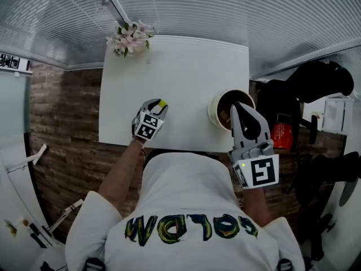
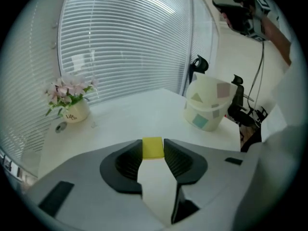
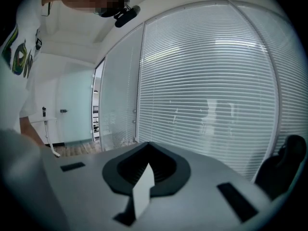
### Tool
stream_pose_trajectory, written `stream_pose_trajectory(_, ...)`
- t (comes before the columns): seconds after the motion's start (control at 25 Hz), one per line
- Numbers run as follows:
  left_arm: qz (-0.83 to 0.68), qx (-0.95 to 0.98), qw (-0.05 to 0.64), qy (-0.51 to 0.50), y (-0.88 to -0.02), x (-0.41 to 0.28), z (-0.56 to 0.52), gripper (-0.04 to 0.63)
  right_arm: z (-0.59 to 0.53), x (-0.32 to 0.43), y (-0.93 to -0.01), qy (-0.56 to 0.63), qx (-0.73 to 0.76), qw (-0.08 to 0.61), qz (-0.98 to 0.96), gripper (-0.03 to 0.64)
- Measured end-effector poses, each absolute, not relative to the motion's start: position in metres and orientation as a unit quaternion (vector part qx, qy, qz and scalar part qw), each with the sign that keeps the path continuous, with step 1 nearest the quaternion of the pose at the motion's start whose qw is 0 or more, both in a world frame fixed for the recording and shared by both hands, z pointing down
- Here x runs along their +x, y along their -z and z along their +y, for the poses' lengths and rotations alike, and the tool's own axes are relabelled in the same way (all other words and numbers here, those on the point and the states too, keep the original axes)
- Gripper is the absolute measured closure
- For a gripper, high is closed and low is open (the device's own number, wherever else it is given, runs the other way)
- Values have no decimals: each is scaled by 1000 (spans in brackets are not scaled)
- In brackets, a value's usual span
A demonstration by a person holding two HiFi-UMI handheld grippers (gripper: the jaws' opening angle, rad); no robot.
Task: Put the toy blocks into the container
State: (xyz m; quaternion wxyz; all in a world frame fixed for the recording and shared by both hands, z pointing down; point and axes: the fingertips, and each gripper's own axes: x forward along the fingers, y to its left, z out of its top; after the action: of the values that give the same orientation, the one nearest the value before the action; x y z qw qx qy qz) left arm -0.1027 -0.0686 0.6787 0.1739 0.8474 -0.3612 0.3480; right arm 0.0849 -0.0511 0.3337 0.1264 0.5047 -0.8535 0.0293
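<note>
My left hand-held gripper [image 1: 158,107] has a yellow block [image 2: 153,147] pinched between its two pads. The jaws are about half way open, and the block fills the gap. The gripper points down at a slant over the near part of the white bench [image 1: 186,66]. The block looks to be up off the bench, not resting on it.

The tub [image 1: 215,109] is where the block must go. From my left hand-held gripper it is off to the right and a little further away. They are well apart, with bare bench between them. In the left gripper view I see the tub ahead and to the right of the block. It stands upright with its open mouth facing up, so I think the block has to come in from above and then be let go.

My right hand-held gripper [image 1: 236,110] is much nearer the tub. Its tip hangs over the right side of the tub's mouth. Its jaws are closed tight together with nothing in them. I think it may get in the way when the left one comes over. I would aim for the left half of the mouth, the side that is free.

I can't tell which way the block is longest, as the pads hide its sides.
</note>
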Motion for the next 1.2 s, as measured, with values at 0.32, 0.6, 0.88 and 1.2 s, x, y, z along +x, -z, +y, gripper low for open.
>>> stream_pose_trajectory(0.32, -460, 843, 137, -244, -559, -95, -100, 446, -52, 87, -329, -22, 507, 122, -853, 609)
stream_pose_trajectory(0.6, -499, 848, 118, -135, -452, -86, -107, 446, -54, 89, -327, -20, 508, 120, -853, 609)
stream_pose_trajectory(0.88, -509, 851, 89, -92, -395, -78, -105, 446, -52, 93, -326, -22, 510, 115, -852, 609)
stream_pose_trajectory(1.2, -468, 875, 90, -89, -386, -41, -105, 446, -48, 116, -327, -27, 538, 116, -835, 609)
